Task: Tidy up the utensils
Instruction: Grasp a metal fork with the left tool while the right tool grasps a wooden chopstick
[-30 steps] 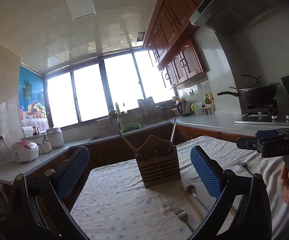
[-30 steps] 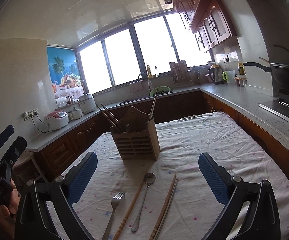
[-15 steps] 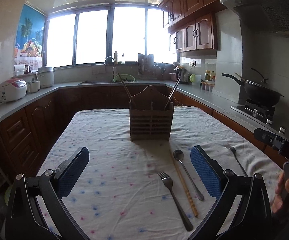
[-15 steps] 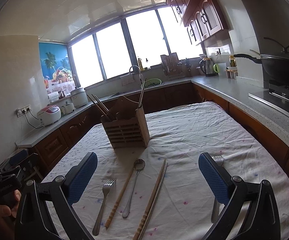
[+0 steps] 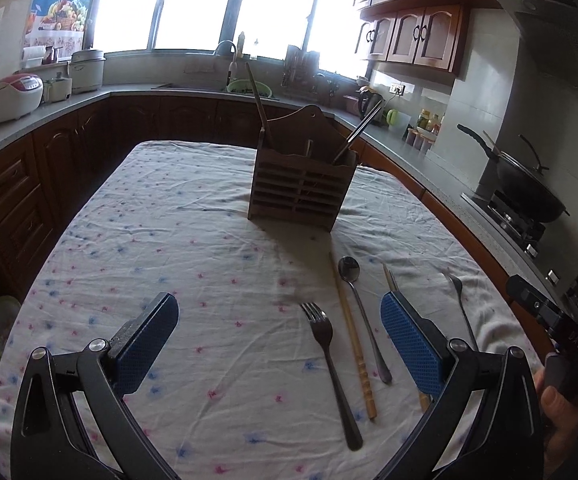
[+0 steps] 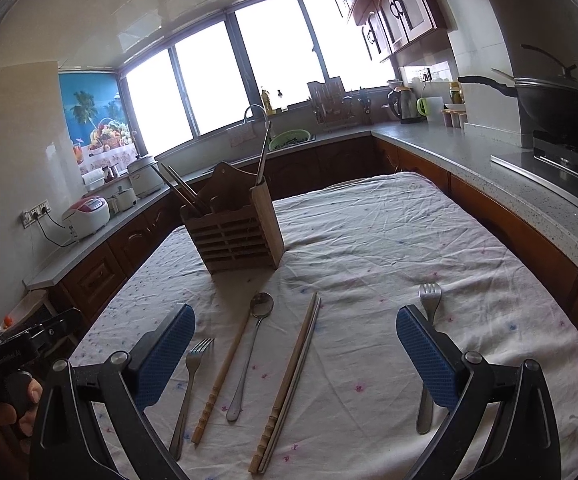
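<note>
Both cameras have tipped down since a moment ago. Before, they looked up at the ceiling and windows. Now they look at the table [image 5: 193,216], so picking up can begin.

The left tongs [image 5: 277,334] are wide apart and hold nothing. The right tongs [image 6: 295,350] are wide apart and empty too.

The wooden box [image 6: 235,228] is the landmark. All the loose things lie in front of it, closer to the tongs. One fork [image 6: 191,384] is nearest the left side. Next come a lone chopstick [image 6: 225,372], a spoon [image 6: 251,344], and a pair of chopsticks [image 6: 289,380]. A second fork [image 6: 429,304] lies off to the right, partly hidden.

Farther back, the wooden box stands upright on the table. Dark sticks [image 6: 181,192] poke out of its left slot. One thin metal handle [image 6: 264,156] pokes out of its right slot. I think most of the sorting is not done yet.
</note>
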Tool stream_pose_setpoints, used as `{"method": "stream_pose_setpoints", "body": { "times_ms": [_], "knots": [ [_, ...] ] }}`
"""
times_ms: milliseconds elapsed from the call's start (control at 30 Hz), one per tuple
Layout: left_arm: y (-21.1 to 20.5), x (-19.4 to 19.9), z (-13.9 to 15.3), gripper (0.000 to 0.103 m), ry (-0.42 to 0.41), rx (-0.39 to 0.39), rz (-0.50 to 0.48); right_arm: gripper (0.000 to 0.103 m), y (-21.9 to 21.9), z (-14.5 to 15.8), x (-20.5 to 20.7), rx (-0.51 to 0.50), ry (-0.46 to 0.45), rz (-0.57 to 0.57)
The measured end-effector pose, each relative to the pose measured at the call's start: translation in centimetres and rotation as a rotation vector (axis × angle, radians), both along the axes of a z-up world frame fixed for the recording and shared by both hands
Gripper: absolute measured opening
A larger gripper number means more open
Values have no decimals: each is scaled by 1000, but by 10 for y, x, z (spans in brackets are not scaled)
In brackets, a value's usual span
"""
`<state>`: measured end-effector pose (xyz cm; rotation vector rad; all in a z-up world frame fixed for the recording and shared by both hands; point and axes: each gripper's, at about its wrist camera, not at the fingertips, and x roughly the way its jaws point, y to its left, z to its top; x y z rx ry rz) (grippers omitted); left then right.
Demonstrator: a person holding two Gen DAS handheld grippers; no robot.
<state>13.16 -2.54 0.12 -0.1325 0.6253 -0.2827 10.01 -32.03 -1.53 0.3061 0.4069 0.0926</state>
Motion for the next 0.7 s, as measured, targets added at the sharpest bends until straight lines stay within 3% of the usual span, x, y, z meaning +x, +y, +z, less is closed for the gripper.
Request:
{"method": "stream_pose_setpoints", "body": {
  "times_ms": [67,133,200,300,600,700],
  "knots": [
    [-4,7,-5,103,41,6,-11,99,0,-3,5,3,19,1],
    [-6,12,-10,103,74,-1,-22,91,-1,-6,10,7,41,8],
    [-9,17,-13,103,100,-4,-29,71,-1,-10,18,2,72,15],
    [-14,23,-17,103,127,9,-37,55,-3,-17,30,15,124,30],
    [-33,45,-33,103,214,37,-77,32,3,-30,66,55,216,88],
    [-42,53,-39,97,233,54,-100,29,5,-34,78,71,247,111]
  ]
}}
